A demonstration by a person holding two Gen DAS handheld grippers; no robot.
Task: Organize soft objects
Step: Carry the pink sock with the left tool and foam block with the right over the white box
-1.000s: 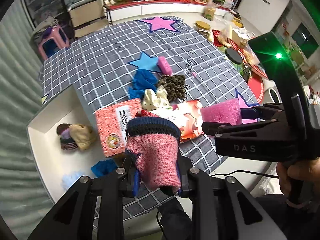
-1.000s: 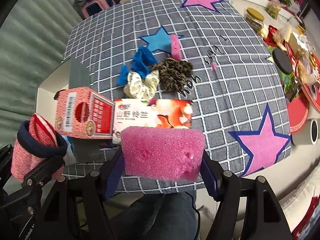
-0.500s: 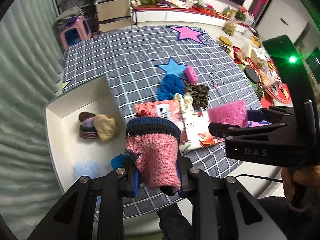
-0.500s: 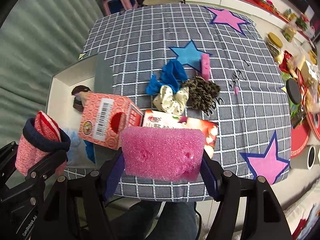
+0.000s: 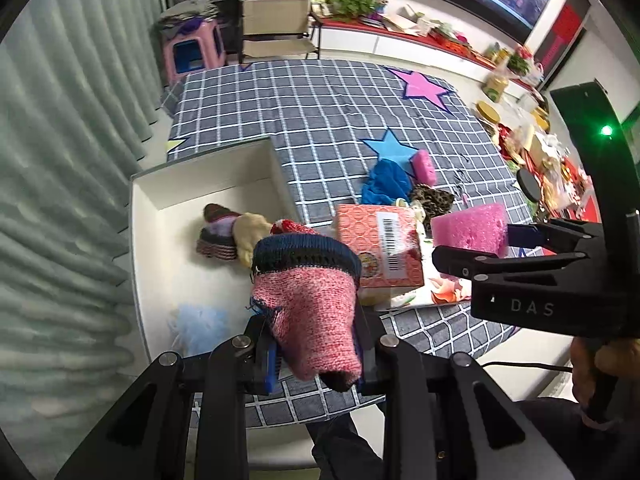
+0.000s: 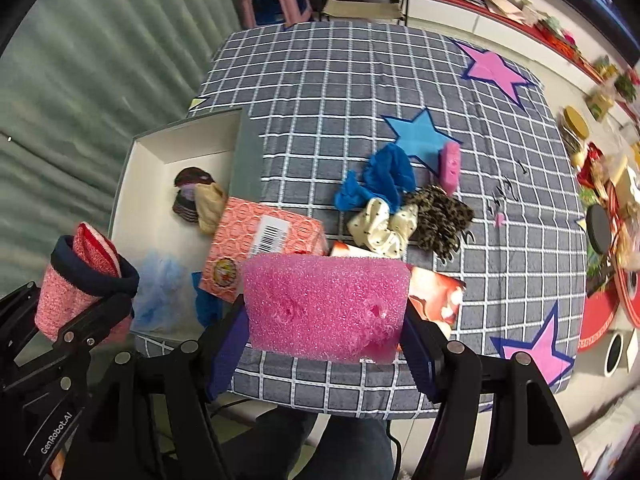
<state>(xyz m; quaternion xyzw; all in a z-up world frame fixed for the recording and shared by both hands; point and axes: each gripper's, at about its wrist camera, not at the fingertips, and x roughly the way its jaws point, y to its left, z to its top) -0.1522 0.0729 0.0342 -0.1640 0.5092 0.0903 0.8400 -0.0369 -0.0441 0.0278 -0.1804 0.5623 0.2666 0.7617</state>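
My left gripper point(image 5: 316, 356) is shut on a pink knitted sock with a navy cuff point(image 5: 310, 304), held above the near right part of the white box point(image 5: 138, 240); it also shows in the right wrist view point(image 6: 76, 284). My right gripper point(image 6: 324, 344) is shut on a pink sponge point(image 6: 324, 304), held over the table's near edge; the sponge also shows in the left wrist view point(image 5: 468, 230). Rolled socks point(image 5: 228, 232) and a pale blue puff point(image 5: 200, 324) lie in the box. A blue cloth point(image 6: 384, 180), cream scrunchie point(image 6: 382, 226), leopard scrunchie point(image 6: 440, 218) and small pink sponge point(image 6: 450, 166) lie on the table.
An orange tissue box point(image 6: 260, 240) and a floral packet point(image 6: 438, 290) lie by the white box on the grey checked tablecloth point(image 6: 360, 92). Jars and clutter point(image 6: 600, 168) crowd the right. A pink stool point(image 5: 192, 48) and a curtain point(image 5: 60, 160) stand to the left.
Both grippers have swung left with their loads. The white box has moved toward the middle of both views, and the sock now hangs over its near right part.
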